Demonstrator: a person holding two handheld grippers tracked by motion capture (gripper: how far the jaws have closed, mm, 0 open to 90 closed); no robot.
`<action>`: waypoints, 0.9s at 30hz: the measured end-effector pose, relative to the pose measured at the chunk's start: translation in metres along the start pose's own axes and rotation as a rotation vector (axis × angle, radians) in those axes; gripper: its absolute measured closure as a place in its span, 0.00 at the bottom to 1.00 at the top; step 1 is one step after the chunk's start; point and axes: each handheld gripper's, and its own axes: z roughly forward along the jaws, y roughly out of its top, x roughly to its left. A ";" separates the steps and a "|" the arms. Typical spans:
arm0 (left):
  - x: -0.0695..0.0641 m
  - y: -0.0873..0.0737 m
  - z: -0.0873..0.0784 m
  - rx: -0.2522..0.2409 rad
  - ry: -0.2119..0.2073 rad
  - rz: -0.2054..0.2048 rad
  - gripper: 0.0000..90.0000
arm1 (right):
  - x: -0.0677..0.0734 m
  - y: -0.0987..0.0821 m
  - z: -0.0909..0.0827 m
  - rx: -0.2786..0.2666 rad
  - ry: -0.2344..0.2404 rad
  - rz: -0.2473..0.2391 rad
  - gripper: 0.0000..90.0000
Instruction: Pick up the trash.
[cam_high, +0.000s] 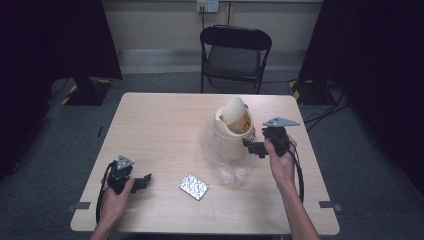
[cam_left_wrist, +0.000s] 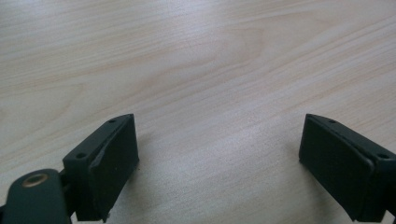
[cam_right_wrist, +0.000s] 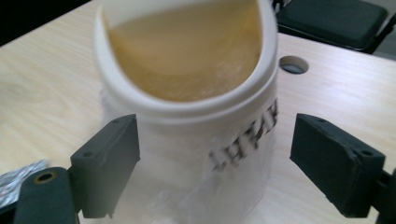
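Right tool (cam_right_wrist: 215, 158), jaws wide, faces bin (cam_right_wrist: 187, 79).

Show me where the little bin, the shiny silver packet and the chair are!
little bin (cam_high: 231, 136): high view, on its cream side wall below the rim.
shiny silver packet (cam_high: 194, 186): high view, on the middle of its foil face.
chair (cam_high: 235, 60): high view, on its dark seat.

Bare bench (cam_high: 160, 130) lies open left of the bin (cam_high: 232, 131), whose clear bag (cam_high: 225, 167), perhaps loose, and foil packet (cam_high: 194, 186) block the near middle.
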 end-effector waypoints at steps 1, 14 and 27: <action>0.000 0.000 0.000 0.000 0.000 0.001 0.12 | 0.001 -0.003 -0.002 -0.001 0.009 -0.001 0.16; 0.000 0.000 0.000 0.000 0.000 0.000 0.12 | 0.057 -0.038 0.016 0.083 0.163 -0.097 0.17; 0.000 0.000 0.000 0.001 -0.001 0.001 0.12 | 0.118 -0.060 0.043 0.164 0.339 -0.195 0.28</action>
